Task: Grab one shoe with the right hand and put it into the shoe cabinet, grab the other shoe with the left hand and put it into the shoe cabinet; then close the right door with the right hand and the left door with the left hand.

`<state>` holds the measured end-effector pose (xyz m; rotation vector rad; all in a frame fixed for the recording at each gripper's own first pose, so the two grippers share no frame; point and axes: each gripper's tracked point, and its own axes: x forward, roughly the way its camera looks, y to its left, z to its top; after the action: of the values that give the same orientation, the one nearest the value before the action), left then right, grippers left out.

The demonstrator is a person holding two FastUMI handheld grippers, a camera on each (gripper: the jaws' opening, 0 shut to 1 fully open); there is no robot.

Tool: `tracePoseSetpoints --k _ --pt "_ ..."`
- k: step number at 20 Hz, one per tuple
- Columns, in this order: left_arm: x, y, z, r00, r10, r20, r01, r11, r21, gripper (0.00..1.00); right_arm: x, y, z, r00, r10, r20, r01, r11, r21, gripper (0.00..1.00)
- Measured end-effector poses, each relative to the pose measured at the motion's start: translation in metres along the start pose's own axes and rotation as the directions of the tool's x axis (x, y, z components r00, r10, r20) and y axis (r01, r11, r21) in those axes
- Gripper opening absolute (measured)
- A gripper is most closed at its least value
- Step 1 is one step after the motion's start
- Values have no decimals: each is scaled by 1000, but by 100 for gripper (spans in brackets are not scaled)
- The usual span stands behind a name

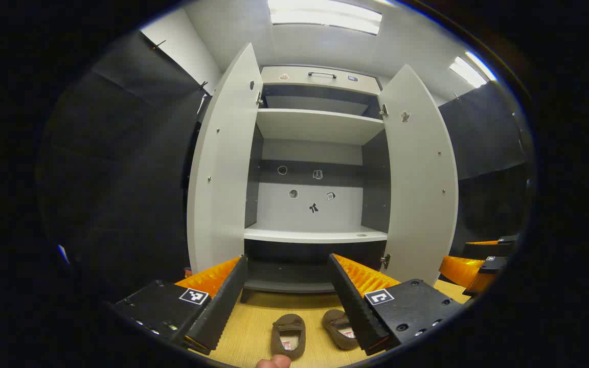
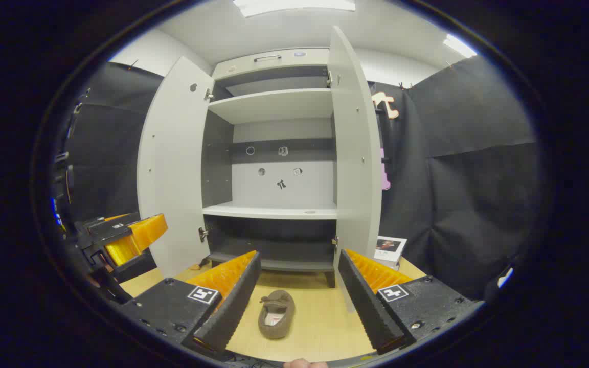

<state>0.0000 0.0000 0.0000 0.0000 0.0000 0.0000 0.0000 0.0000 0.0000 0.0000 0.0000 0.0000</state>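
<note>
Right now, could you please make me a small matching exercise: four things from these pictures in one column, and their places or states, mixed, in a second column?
Things:
1. shoes
2. cabinet doors
3. middle shelf
4. left hand-held gripper

Places or states:
A. bare, inside the shoe cabinet
B. lying on the wooden floor in front of the cabinet
C. jaws apart, holding nothing
D. both swung open

Pairs: 1-B, 2-D, 3-A, 4-C
</note>
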Motion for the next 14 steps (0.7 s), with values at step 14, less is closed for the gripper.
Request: tracePoseSetpoints --k 14 --pt "6 -3 3 1000 -3 12 3 1000 12 95 2 -7 -1 1000 -3 0 3 1000 -3 98"
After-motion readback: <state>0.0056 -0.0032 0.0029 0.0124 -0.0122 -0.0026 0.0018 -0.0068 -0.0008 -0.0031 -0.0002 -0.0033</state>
